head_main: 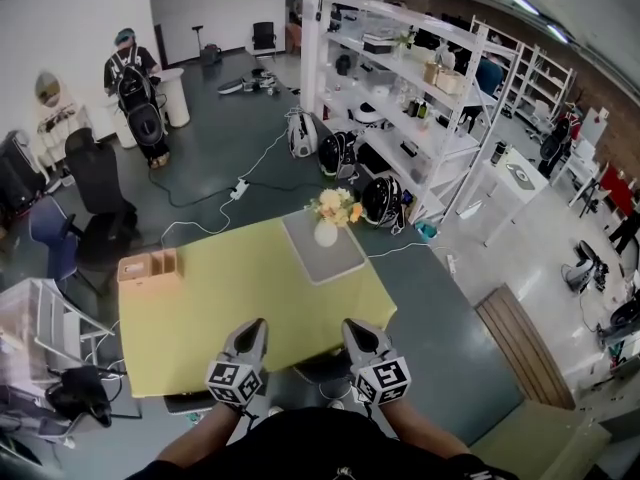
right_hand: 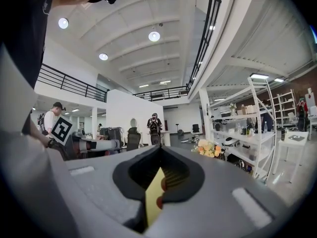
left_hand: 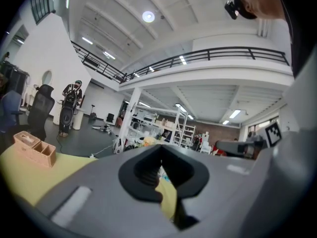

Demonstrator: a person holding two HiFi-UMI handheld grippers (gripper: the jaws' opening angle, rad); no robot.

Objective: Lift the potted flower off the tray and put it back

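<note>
The potted flower (head_main: 331,216), yellow and peach blooms in a white pot, stands on the grey tray (head_main: 337,260) at the far right part of the yellow table (head_main: 230,303). Both grippers hover over the table's near edge, well short of the tray, pointing level toward it. My left gripper (head_main: 258,325) has its jaws together with nothing between them. My right gripper (head_main: 352,325) is shut and empty too. The left gripper view shows the closed tips (left_hand: 159,147) with the flowers (left_hand: 147,142) just beyond. In the right gripper view the flowers (right_hand: 208,148) sit right of the closed tips (right_hand: 159,148).
A wooden box (head_main: 150,266) with compartments sits at the table's left edge. Office chairs (head_main: 95,198) stand left of the table, white shelving (head_main: 400,98) behind it. A person (head_main: 135,73) stands at the far back left. Cables lie on the floor beyond the table.
</note>
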